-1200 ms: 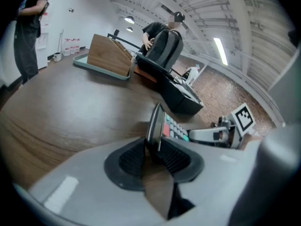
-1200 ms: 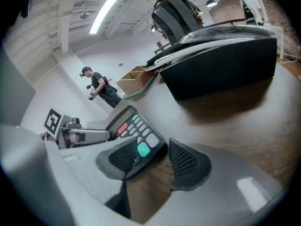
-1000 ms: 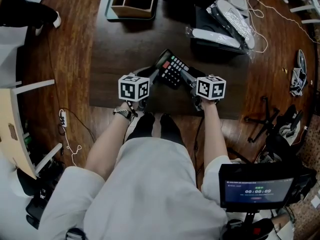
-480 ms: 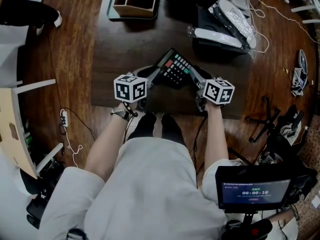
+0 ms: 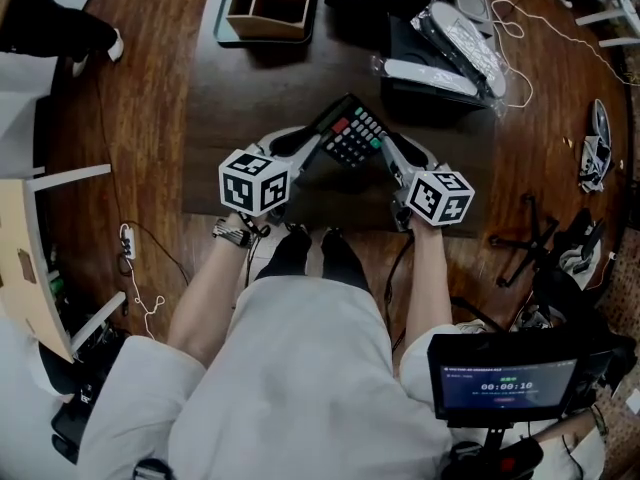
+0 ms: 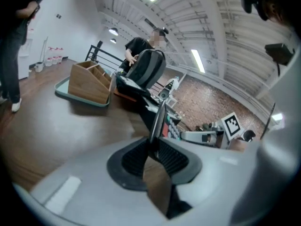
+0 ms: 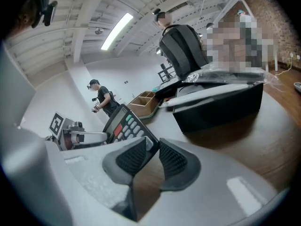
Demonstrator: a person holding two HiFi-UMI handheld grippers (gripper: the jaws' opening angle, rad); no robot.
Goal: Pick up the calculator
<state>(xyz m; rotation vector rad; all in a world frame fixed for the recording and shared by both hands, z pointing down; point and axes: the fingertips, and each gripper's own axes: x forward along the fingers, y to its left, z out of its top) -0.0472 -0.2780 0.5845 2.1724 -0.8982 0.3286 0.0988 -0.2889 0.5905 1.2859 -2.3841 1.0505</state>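
Note:
The black calculator (image 5: 350, 133), with white, red and green keys, hangs tilted above the dark table (image 5: 250, 98). My left gripper (image 5: 318, 150) is shut on its left edge and my right gripper (image 5: 384, 150) on its right edge. In the left gripper view the calculator (image 6: 159, 119) shows edge-on, pinched between the ribbed pads (image 6: 136, 158) of the left gripper (image 6: 153, 150). In the right gripper view the calculator (image 7: 123, 122) has its keys facing up, one corner clamped in the right gripper (image 7: 153, 150).
A wooden organiser (image 5: 268, 0) on a teal tray stands at the table's far edge. A black box (image 5: 440, 78) with plastic-wrapped items lies at the far right. A tripod (image 5: 530, 238) and cables are on the floor to the right. A monitor (image 5: 508, 380) sits near me.
Both grippers have closed on the calculator's edges and risen with it, so it has left the table and tilted. The marker cubes have come nearer the head camera and spread apart.

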